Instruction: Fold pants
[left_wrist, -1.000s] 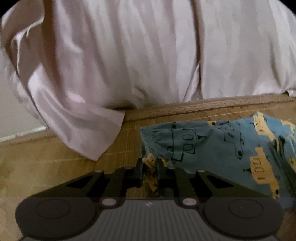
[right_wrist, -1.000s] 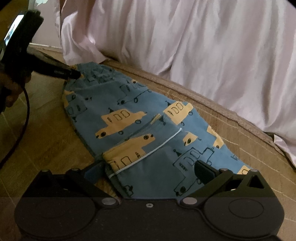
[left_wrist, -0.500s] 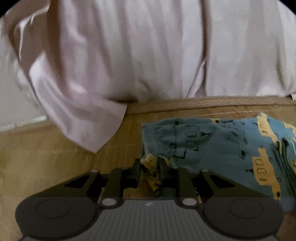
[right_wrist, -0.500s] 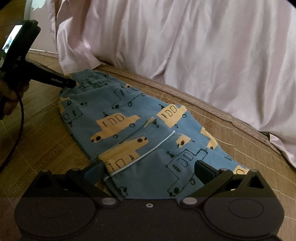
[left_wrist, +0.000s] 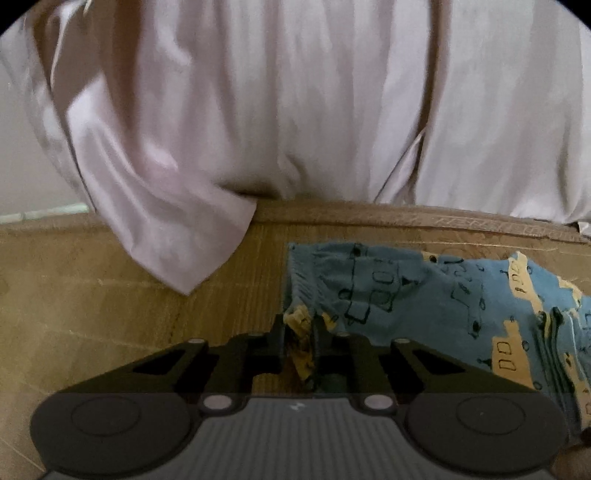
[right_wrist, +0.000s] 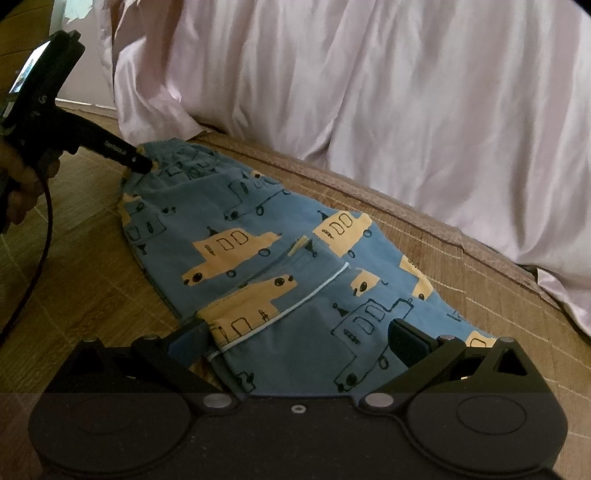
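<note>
Blue pants (right_wrist: 280, 266) printed with yellow cars lie flat on a woven mat (right_wrist: 74, 280), waistband at the far left. My left gripper (left_wrist: 300, 332) is shut on the near corner of the gathered waistband (left_wrist: 306, 288); in the right wrist view the left gripper (right_wrist: 142, 164) pinches that same corner. My right gripper (right_wrist: 299, 332) stands open, its two fingers straddling the leg end of the pants (right_wrist: 295, 365), which lies between them.
A pale pink sheet (right_wrist: 369, 92) hangs along the mat's far edge (right_wrist: 424, 236), close behind the pants; a fold of the pink sheet (left_wrist: 166, 221) drapes onto the mat. A person's hand (right_wrist: 18, 184) and a dark cable (right_wrist: 33, 269) are at the left.
Both views have drifted slightly; the pants lie flatter and a little farther from the sheet. The left grip on the waistband holds, and the right fingers stay open.
</note>
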